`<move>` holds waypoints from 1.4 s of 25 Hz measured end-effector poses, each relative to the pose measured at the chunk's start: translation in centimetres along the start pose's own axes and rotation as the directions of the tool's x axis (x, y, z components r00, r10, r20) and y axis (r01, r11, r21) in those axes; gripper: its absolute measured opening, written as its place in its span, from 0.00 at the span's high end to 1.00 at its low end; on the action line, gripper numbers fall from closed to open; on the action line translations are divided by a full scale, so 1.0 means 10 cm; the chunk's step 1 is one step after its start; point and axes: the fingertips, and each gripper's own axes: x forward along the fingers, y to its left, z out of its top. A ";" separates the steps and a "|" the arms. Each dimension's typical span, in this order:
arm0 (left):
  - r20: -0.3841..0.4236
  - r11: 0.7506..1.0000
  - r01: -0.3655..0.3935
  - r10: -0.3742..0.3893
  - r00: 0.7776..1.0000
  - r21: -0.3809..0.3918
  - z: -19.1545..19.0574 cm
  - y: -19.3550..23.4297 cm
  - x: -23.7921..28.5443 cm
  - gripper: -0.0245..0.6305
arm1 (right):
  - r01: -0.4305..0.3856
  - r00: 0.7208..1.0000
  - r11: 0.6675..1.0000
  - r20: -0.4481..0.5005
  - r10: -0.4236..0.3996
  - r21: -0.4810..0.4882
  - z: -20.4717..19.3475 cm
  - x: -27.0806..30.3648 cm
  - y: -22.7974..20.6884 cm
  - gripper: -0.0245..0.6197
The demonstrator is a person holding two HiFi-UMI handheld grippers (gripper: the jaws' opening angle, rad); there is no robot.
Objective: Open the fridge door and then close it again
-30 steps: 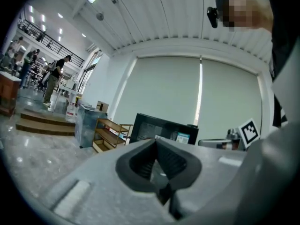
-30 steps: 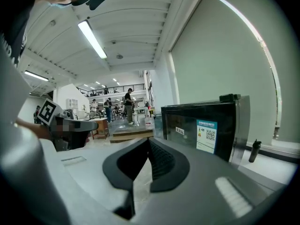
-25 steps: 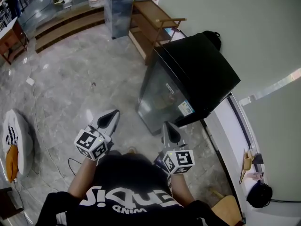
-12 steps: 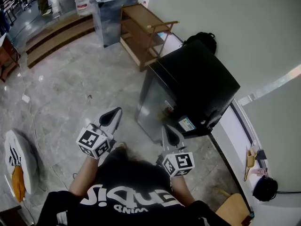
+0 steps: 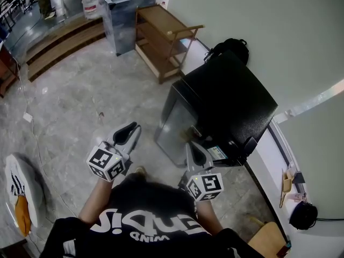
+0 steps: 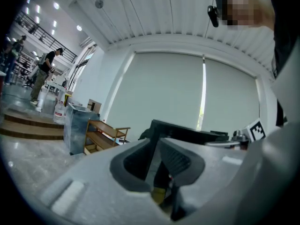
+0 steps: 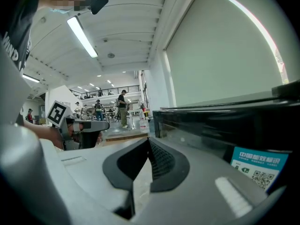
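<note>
A teal label (image 7: 259,161) on the fridge (image 7: 211,122) reads "中国能效标识". A QR code (image 7: 265,176) sits beneath it, with small print too fine to read. The person's black shirt (image 5: 145,219) carries large white lettering, seen inverted, which cannot be read with certainty.

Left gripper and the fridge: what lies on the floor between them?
Nothing. In the head view, only bare marble floor separates the left gripper, whose empty jaws are opening, from the fridge.
</note>
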 end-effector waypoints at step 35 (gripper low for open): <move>-0.203 0.929 0.364 -0.344 0.917 0.066 -0.41 0.07 1.71 0.44 | 0.100 0.995 0.994 -0.029 -0.099 0.046 -0.09 -0.04 -0.33 0.97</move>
